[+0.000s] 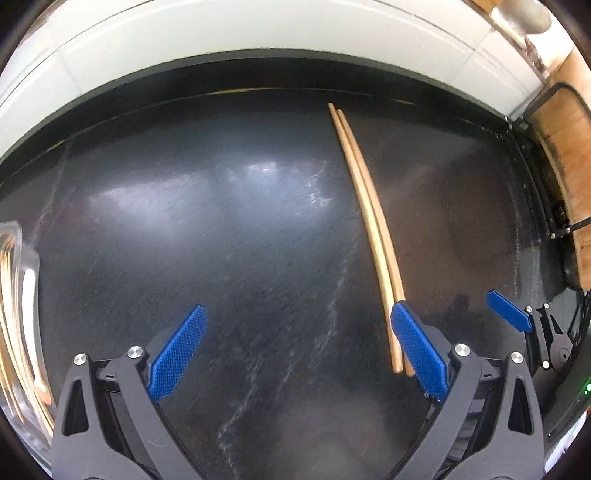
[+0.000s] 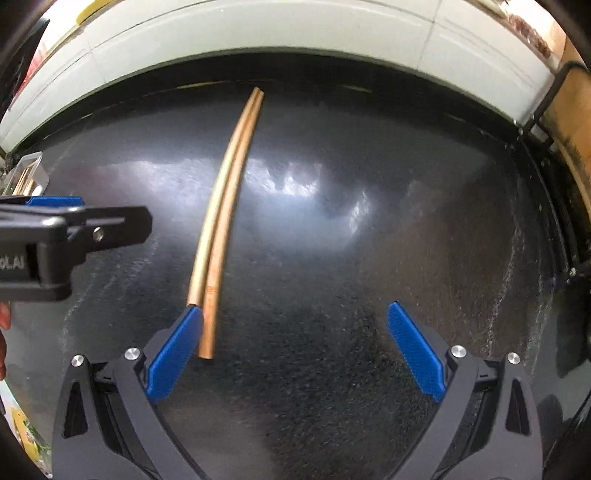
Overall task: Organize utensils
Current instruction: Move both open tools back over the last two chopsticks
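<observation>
1. Both hand-held grippers hang low over the counter with jaws spread wide and nothing between them: the left gripper [image 1: 297, 345] and the right gripper [image 2: 295, 347].
2. Glossy black countertop [image 1: 221, 240], scratched and streaked, runs back to a pale tiled wall [image 1: 258, 33] at 12 o'clock.
3. A wooden board [image 1: 569, 147] stands at the counter's 2 o'clock edge.
4. One pair of wooden chopsticks [image 1: 369, 206] lies flat, side by side and touching, its near ends just beside the left gripper's right finger and, in the right wrist view, the right gripper's left finger.
5. A clear container [image 1: 16, 314] at 9 o'clock holds what look like more chopsticks; blur hides the details.
</observation>
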Action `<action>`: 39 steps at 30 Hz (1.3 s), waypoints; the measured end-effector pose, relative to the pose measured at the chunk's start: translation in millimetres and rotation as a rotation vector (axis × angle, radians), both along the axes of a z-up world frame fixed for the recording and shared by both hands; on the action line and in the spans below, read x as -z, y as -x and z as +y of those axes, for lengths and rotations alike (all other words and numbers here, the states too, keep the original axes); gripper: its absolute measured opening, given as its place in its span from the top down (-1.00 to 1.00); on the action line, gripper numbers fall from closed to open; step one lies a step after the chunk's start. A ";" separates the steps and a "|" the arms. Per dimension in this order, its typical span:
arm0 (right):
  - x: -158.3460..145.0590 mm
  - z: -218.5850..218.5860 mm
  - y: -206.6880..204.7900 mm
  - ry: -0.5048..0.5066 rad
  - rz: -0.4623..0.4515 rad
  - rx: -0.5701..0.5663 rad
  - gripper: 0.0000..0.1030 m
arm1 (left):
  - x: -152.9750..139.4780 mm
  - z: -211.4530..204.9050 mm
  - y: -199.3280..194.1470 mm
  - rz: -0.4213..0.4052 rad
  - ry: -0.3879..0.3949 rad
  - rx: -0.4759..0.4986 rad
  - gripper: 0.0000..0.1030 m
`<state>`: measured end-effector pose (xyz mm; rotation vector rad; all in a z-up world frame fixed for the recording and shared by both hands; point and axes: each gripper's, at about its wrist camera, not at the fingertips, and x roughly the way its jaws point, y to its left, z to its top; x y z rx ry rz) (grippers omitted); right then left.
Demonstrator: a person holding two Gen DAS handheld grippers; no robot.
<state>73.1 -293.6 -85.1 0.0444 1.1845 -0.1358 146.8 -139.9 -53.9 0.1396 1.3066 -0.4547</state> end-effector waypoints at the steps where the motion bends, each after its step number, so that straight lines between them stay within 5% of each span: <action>1: 1.2 -1.5 0.0 -0.019 -0.010 -0.001 -0.87 | 1.3 -3.2 -0.4 0.001 -0.006 0.004 -0.89; 6: 4.0 -10.9 -1.3 -0.078 -0.031 -0.001 -0.87 | 19.3 -29.1 -4.5 0.014 -0.054 0.039 -0.89; 16: 13.9 -2.0 -20.1 -0.013 -0.019 -0.028 -0.87 | 31.0 -59.1 -22.3 -0.038 -0.151 0.061 -0.89; 29: 22.5 -15.1 -55.6 -0.013 -0.047 -0.018 -0.88 | 33.8 -81.5 -76.8 -0.025 -0.160 0.021 -0.89; 39: 21.0 -24.9 -82.4 -0.019 -0.033 -0.042 -0.90 | 35.6 -67.8 -81.0 -0.061 -0.150 0.054 -0.91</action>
